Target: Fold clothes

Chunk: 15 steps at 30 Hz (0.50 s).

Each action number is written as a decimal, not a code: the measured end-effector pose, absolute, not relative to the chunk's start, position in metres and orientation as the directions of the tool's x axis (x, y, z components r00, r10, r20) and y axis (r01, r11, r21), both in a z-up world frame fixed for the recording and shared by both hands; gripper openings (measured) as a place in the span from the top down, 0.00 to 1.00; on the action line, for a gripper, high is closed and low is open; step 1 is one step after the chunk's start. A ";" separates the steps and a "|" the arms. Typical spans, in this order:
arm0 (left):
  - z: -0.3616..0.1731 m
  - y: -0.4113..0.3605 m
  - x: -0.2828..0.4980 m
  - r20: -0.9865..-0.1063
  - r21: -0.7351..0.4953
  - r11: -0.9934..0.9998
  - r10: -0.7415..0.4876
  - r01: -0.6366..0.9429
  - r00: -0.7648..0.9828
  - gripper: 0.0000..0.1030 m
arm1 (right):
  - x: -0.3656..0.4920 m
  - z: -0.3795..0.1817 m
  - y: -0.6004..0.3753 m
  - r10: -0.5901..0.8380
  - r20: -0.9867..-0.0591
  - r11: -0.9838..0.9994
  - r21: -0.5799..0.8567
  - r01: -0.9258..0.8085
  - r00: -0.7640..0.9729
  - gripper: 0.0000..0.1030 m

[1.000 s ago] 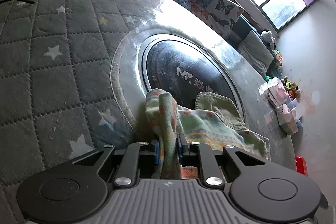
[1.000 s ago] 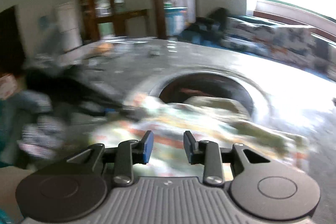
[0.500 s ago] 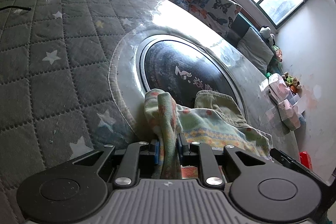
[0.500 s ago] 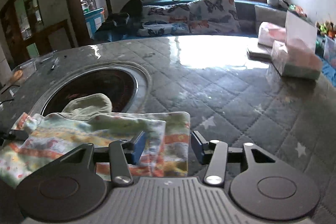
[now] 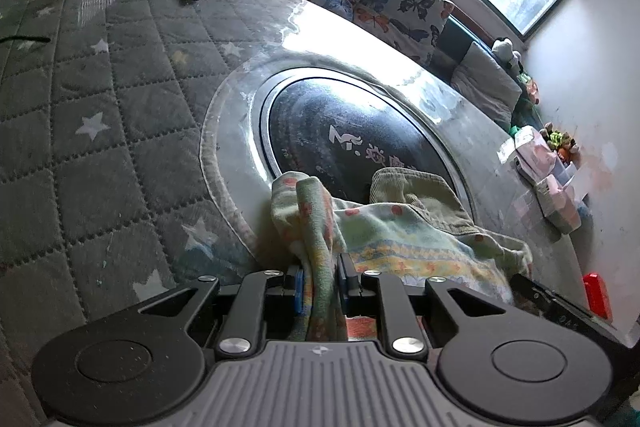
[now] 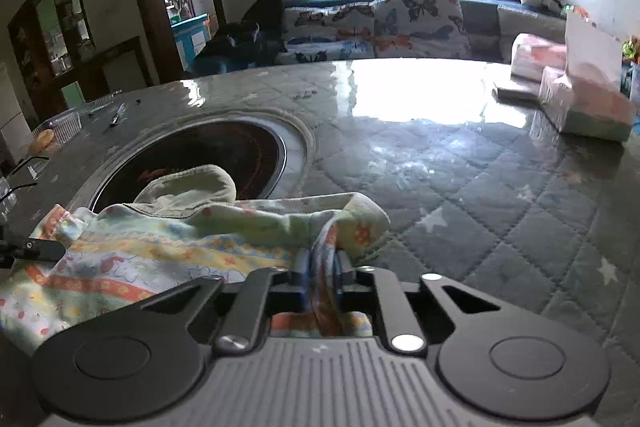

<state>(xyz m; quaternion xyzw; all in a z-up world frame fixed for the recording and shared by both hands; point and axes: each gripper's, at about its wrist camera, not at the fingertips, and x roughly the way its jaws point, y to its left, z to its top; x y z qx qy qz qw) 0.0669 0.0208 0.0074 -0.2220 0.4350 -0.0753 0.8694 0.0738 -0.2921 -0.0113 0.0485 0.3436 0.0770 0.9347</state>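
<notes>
Garment (image 6: 168,251): patterned cloth lying on the quilted table cover (image 5: 100,115), partly over the dark round inset (image 5: 344,131); its long axis runs between the two grippers.
Left gripper (image 5: 320,279): clamped on one bunched end.
Right gripper (image 6: 322,271): jaws have just been closing, now pinching the opposite corner fold.
</notes>
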 end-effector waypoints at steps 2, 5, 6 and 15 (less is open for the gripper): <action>0.009 0.019 0.068 -0.728 -0.440 0.896 -0.321 -0.054 0.606 0.85 | 0.069 -0.006 -0.294 0.181 -0.618 0.982 0.156 -0.106 0.765 0.92; 0.015 0.016 0.068 -0.725 -0.427 0.904 -0.320 -0.033 0.609 0.89 | 0.060 0.005 -0.294 0.183 -0.590 0.981 0.155 -0.112 0.786 0.92; 0.018 0.014 0.069 -0.721 -0.423 0.906 -0.321 -0.024 0.614 0.89 | 0.057 0.009 -0.294 0.184 -0.580 0.981 0.154 -0.115 0.793 0.92; 0.049 -0.024 0.076 -0.685 -0.398 0.911 -0.371 0.105 0.627 0.91 | 0.028 0.044 -0.305 0.132 -0.509 0.991 0.083 -0.104 0.850 0.93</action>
